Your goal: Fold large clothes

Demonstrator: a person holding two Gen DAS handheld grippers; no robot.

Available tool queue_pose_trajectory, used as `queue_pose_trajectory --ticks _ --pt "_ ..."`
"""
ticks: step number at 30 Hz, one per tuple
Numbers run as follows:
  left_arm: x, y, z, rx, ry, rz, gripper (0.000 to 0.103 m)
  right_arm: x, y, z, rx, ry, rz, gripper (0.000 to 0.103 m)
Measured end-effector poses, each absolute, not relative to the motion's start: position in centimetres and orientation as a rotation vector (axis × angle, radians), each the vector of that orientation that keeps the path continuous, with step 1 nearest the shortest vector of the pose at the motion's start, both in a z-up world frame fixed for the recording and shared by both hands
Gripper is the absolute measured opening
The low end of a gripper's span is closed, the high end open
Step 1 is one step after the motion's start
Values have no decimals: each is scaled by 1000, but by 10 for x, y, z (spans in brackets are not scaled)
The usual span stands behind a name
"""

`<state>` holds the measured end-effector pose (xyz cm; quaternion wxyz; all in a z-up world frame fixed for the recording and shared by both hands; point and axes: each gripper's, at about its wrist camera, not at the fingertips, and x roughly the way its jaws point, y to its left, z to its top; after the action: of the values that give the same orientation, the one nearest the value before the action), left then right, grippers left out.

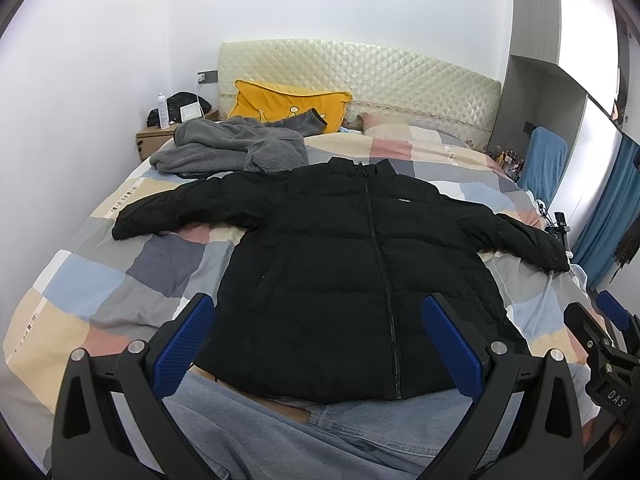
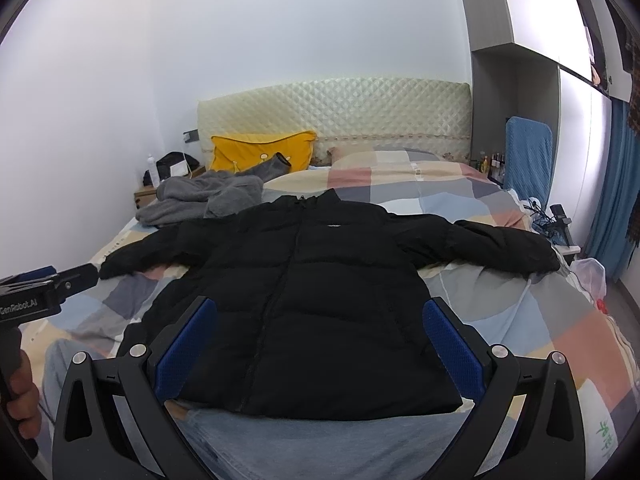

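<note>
A black puffer jacket [image 1: 340, 256] lies flat and zipped on the bed, front up, both sleeves spread out sideways; it also shows in the right wrist view [image 2: 320, 300]. Its hem rests on light blue jeans [image 1: 280, 432] at the bed's near edge, also in the right wrist view [image 2: 320, 444]. My left gripper [image 1: 318, 320] is open and empty, held above the hem. My right gripper [image 2: 320, 320] is open and empty, also above the hem. The right gripper shows at the right edge of the left wrist view [image 1: 600, 340], and the left gripper at the left edge of the right wrist view [image 2: 44, 288].
A grey fleece garment [image 1: 228, 148] is heaped at the far left of the patchwork bedspread [image 1: 120, 280], with a yellow pillow [image 1: 288, 104] behind it. A nightstand [image 1: 154, 136] stands far left. A blue chair back [image 2: 528, 156] and blue curtains [image 2: 612, 200] stand to the right.
</note>
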<state>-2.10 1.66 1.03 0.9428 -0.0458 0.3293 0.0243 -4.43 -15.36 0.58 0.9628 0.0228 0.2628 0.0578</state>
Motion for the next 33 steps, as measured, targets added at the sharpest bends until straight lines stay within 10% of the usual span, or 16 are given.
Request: queue_pose_trajectory --ticks 33 --pt "111 -42 61 -75 704 -101 103 70 -251 36 223 502 9 103"
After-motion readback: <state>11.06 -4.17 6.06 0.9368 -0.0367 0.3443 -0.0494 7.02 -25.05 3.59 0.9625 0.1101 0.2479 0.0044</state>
